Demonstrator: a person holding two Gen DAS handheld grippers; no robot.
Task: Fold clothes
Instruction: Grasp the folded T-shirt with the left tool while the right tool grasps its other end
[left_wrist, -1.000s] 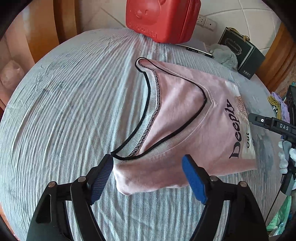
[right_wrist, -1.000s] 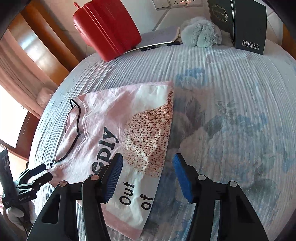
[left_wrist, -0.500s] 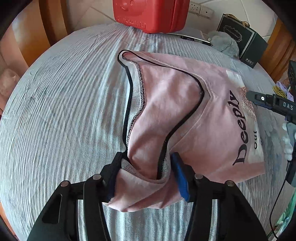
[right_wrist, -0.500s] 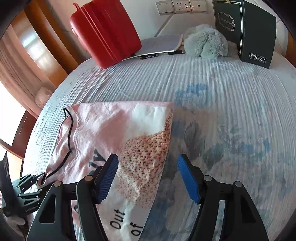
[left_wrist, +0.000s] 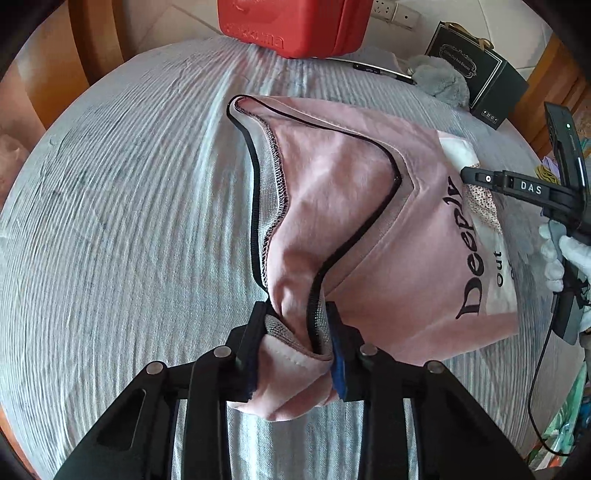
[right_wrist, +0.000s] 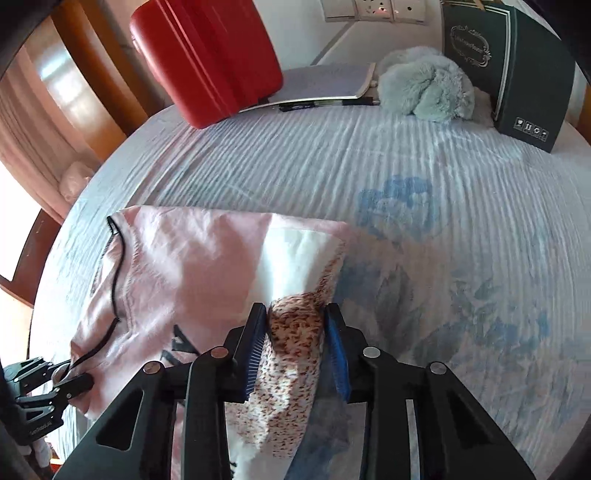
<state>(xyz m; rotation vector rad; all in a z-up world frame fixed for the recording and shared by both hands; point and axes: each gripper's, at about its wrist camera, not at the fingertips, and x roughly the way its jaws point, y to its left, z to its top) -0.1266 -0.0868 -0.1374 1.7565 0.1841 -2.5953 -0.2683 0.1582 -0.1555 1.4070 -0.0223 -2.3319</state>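
Note:
A pink T-shirt (left_wrist: 388, 229) with black neck trim and the word "Deeply" lies folded on a blue-grey bedspread (left_wrist: 129, 221). My left gripper (left_wrist: 295, 332) is shut on the shirt's neckline corner, which bunches between the blue pads. The shirt also shows in the right wrist view (right_wrist: 192, 266). There my right gripper (right_wrist: 295, 332) is shut on the shirt's folded edge at the speckled brown print (right_wrist: 291, 354). The left gripper shows at the lower left of the right wrist view (right_wrist: 55, 380); the right gripper shows at the right of the left wrist view (left_wrist: 517, 188).
At the back of the bed stand a red suitcase (right_wrist: 207, 55), a notebook with a pen (right_wrist: 321, 83), a grey-green plush toy (right_wrist: 424, 88) and a dark green box (right_wrist: 517, 66). Wooden furniture (left_wrist: 55, 74) borders the bed on the left.
Both grippers were open a second ago. The left one closed on the neckline corner first; the right one moved forward and closed on the printed folded edge.

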